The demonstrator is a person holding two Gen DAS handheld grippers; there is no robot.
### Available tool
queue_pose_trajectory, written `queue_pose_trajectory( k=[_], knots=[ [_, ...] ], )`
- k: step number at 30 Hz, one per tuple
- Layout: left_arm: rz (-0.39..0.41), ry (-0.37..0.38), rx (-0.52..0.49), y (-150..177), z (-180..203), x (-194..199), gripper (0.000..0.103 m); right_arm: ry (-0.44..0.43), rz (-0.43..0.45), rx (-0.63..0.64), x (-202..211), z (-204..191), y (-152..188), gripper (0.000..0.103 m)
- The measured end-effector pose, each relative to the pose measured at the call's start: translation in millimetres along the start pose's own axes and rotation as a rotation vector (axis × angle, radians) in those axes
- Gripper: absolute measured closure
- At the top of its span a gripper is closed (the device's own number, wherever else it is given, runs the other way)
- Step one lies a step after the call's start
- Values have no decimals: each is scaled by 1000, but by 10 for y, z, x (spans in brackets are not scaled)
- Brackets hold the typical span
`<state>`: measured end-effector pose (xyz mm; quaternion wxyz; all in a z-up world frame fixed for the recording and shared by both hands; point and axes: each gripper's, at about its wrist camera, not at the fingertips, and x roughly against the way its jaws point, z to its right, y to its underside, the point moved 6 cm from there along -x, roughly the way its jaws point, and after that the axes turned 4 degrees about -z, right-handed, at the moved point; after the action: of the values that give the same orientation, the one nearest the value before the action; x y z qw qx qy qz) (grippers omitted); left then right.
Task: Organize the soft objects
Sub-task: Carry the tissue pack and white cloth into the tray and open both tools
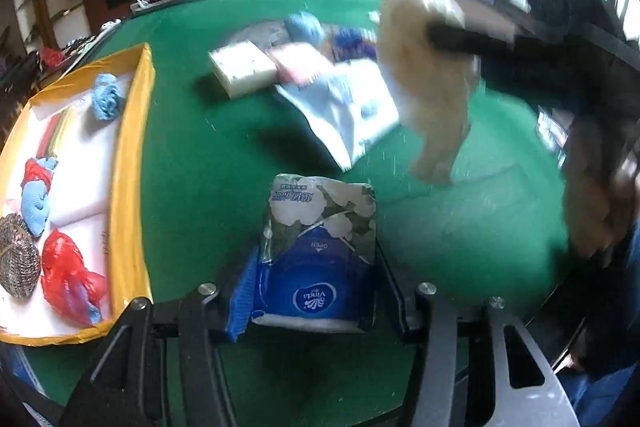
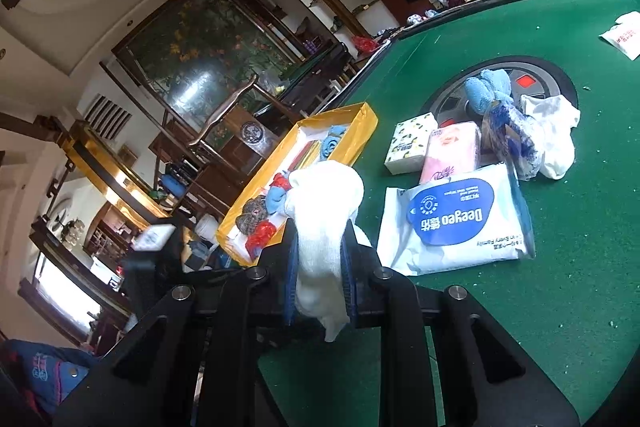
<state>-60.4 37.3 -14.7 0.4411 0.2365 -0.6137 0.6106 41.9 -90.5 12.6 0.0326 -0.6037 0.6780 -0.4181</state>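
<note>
Spread across the green felt table [image 1: 192,155]: a yellow tray [image 1: 132,163] of sorted soft things at one edge, with a wet-wipes pack [image 2: 456,219] and small tissue boxes [image 2: 412,143] heaped well away from the tray. Closed on a Vinda tissue pack [image 1: 320,259], just beside the tray: left gripper [image 1: 316,311]. Clamped on a white cloth [image 2: 320,227], hanging free on the tray's near side: right gripper [image 2: 320,291]. Best practice, probably: squeeze lightly, lift clear of the tray's wall, release over bare lining.
</note>
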Motion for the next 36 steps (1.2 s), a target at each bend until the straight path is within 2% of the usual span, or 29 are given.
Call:
queue_pose_trajectory(
  k=[4,7,10,17,22,25,32,36],
  knots=[
    [82,35,66,-99,-128,212,49,20,-2,-2,2,18,9,84],
    [130,29,93,-144,-262,386,49,23,-10,2,-18,12,20,84],
    [169,10,134,-170,-455,560,49,28,-19,3,-34,11,32,84],
    [242,-85,237,-230,-1212,945,49,-1,-33,-31,-123,-44,24,84],
    [252,-138,278,-302,-1619,1106,49,-55,-58,-15,-315,-390,-50,84],
    [251,-144,285,-362,-1854,1172,49,-87,-69,2,-530,-639,-185,84],
    [171,-178,290,-604,-2302,938,49,-77,-127,-35,-1325,-893,-531,84],
    [110,-185,308,-665,-2540,709,49,-5,-185,-31,-1873,-920,-665,84]
  ],
)
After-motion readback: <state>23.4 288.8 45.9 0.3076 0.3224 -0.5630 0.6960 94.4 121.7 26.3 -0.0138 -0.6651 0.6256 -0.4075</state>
